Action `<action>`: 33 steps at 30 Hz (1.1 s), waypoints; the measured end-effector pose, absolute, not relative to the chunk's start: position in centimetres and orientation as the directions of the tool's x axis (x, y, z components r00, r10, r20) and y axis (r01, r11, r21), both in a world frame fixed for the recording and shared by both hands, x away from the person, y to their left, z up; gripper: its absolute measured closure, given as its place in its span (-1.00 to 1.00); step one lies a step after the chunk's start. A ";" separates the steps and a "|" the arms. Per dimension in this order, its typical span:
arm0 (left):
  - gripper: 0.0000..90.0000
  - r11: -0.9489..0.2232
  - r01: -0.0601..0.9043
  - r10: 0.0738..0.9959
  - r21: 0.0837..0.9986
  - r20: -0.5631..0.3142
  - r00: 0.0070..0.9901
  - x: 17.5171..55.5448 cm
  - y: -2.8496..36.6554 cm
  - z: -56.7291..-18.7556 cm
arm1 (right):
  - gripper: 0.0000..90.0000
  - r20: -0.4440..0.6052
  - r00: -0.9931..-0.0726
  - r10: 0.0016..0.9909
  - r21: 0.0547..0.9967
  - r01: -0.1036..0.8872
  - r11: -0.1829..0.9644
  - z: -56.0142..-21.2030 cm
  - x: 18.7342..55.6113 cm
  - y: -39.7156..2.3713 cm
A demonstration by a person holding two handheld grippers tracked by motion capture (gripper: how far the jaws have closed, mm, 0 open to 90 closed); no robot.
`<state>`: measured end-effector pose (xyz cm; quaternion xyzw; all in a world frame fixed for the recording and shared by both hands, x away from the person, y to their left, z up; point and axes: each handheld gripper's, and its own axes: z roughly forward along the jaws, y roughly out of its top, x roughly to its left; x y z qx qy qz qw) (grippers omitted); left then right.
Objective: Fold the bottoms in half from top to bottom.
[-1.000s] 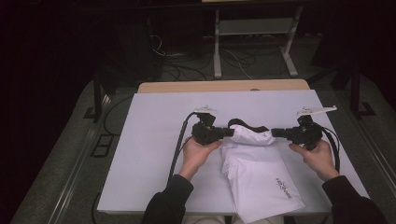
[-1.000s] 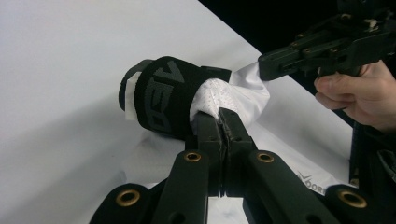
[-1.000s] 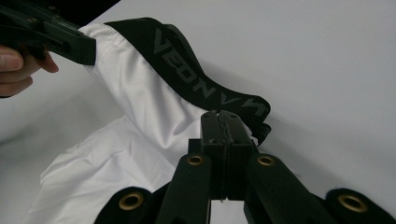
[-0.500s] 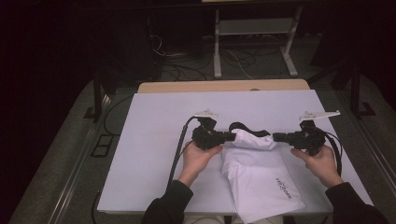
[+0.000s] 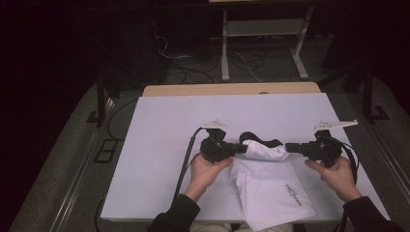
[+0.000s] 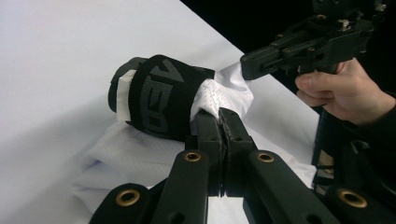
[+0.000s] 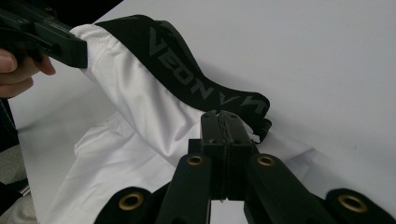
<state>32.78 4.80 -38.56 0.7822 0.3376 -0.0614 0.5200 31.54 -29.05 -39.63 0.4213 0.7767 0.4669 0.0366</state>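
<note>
As seen: one garment [image 5: 270,188], two hand-held grippers.

You worked in a dim lab, white-covered table [image 5: 159,145], cables [image 5: 193,60] strewn across the floor, metal stand [image 5: 263,43] behind.

You hold white mesh-cloth shorts [image 5: 270,186] with a black woven elastic waistband [image 6: 161,95]. Your grippers' jaws are matt black plastic with brass-coloured rivets. The table cover [image 5: 169,121] looks smooth and matt.
</note>
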 end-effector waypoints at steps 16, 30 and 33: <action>0.94 -0.234 0.602 0.403 0.764 -0.487 0.775 30.5 3.9 -39.6 | 0.96 0.372 -0.631 0.680 0.735 0.648 0.200 -40.5 30.4 -29.9; 0.94 -0.214 0.625 0.346 0.751 -0.540 0.767 28.3 3.5 -41.4 | 0.96 0.400 -0.614 0.680 0.704 0.681 0.202 -41.5 29.4 -30.5; 0.94 -0.211 0.631 0.338 0.747 -0.549 0.764 27.8 3.5 -41.7 | 0.96 0.405 -0.612 0.680 0.698 0.687 0.202 -41.7 29.2 -30.6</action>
